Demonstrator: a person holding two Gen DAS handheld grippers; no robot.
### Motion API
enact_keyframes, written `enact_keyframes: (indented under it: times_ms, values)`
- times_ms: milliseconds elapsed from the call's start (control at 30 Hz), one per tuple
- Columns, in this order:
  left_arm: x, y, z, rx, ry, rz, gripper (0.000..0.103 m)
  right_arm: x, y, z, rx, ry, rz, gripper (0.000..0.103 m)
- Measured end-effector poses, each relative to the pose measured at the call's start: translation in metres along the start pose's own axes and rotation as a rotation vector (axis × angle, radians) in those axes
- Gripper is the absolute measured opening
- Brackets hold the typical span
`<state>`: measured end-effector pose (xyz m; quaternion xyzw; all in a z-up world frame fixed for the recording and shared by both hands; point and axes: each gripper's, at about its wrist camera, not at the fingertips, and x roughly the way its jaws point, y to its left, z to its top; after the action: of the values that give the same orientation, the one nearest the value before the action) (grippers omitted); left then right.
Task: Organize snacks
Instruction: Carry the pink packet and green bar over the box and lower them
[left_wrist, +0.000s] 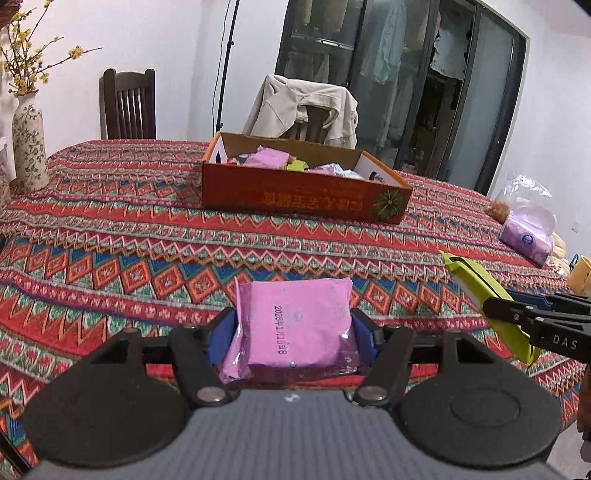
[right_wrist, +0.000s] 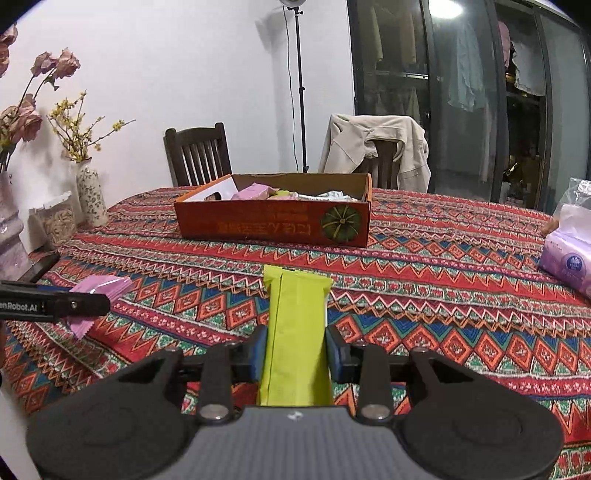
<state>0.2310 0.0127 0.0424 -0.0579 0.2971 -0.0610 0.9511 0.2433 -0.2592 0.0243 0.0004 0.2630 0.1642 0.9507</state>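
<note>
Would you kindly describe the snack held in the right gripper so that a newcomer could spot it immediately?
Start at the orange box on the patterned tablecloth; nearer the camera, two grippers hover above the cloth. The right gripper clamps a long, narrow lime-green packet in its jaws. The left gripper's packet is pink and squarish instead.

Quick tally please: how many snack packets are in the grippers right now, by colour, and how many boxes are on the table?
Pink packet, clamped in the left gripper: 1
Green packet, clamped in the right gripper: 1
Orange cardboard box, with more snacks inside that are too hidden to count: 1
Total: 2 packets held, 1 box
</note>
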Motion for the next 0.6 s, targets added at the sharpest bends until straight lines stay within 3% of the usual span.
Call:
enact_keyframes:
  times_ms: [133, 333, 600]
  values:
    - [0.003, 0.002, 0.022, 0.028, -0.044, -0.005, 0.067, 0.006, -0.002, 0.012, -0.016, -0.013, 0.003, 0.032]
    - [0.029, -0.001, 0.083, 0.063, -0.108, -0.039, 0.067, 0.028, -0.01, 0.053, -0.068, -0.068, 0.008, 0.032]
    - [0.121, -0.02, 0.182, 0.082, -0.089, -0.074, 0.067, 0.102, -0.032, 0.137, -0.102, -0.106, 0.025, 0.032]
